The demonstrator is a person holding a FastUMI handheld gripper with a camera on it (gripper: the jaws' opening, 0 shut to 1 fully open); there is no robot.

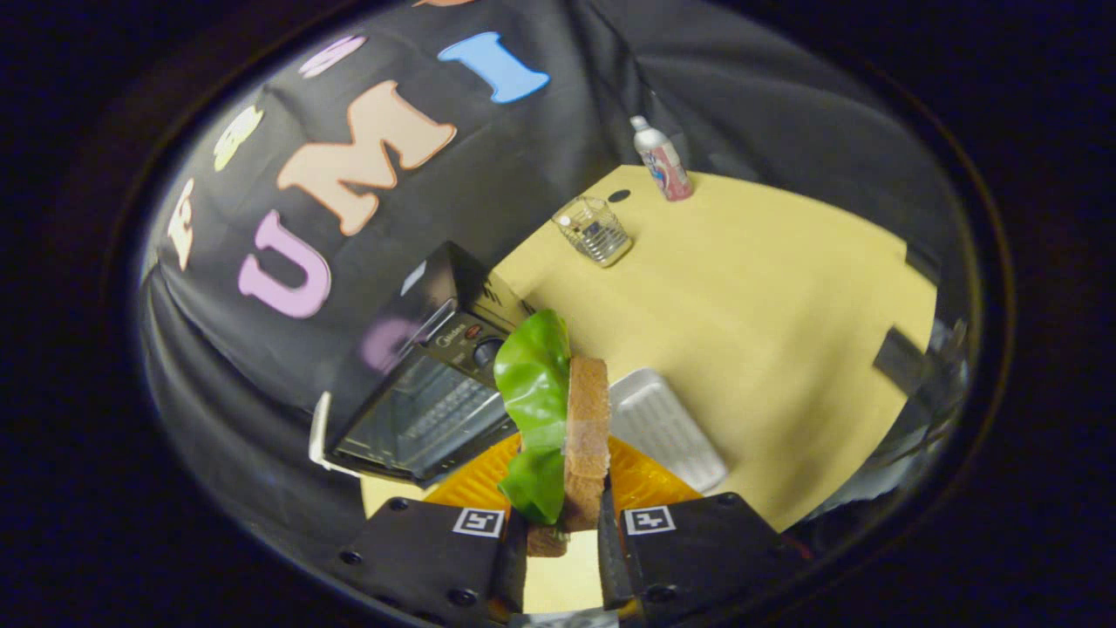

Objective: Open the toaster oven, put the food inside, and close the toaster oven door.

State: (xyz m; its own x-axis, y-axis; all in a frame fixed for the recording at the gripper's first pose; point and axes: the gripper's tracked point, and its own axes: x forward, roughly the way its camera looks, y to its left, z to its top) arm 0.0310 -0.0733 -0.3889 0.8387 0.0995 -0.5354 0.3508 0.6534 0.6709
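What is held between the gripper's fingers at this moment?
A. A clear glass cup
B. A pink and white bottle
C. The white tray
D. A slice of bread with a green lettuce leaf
D: the gripper is shut on the bread slice, with the lettuce leaf against it, held up over the orange plate near the toaster oven.

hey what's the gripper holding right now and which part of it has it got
The hand-held gripper is shut on the sandwich, a bread slice with a lettuce leaf against it, pinched at its lower end between both fingers.
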